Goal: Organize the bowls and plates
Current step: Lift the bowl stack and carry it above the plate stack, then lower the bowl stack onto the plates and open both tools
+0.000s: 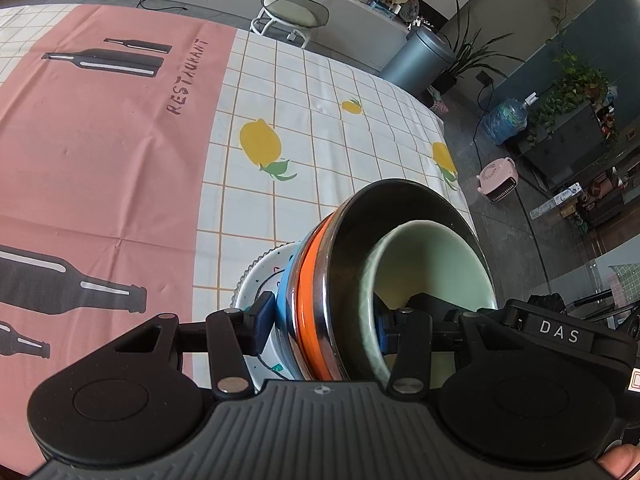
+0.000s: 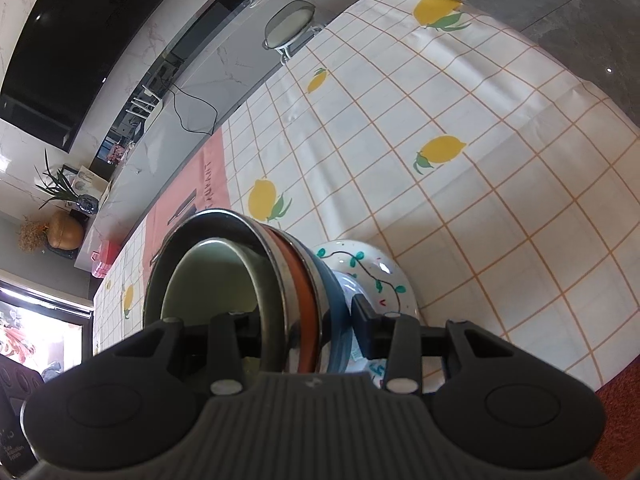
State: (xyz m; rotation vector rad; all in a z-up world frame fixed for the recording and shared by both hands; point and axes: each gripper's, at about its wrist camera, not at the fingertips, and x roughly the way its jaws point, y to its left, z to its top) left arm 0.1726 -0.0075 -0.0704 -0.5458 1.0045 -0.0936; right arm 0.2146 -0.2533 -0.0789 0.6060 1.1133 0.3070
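Left wrist view shows the ribbed black left gripper [image 1: 324,330], marked "DAS", clamped across a nested stack of pale green ceramic bowl [image 1: 436,268], shiny steel bowl [image 1: 404,200], orange and blue rims, and painted white plate [image 1: 256,280]; the right gripper [image 2: 308,334] likewise clasps it above the lemon-print "RESTAURANT" tablecloth [image 1: 312,100].

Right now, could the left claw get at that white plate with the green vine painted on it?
Probably not yet. The left claw is shut on the bowl stack, and that stack sits on the painted plate, covering most of it. Only the plate's rim shows.
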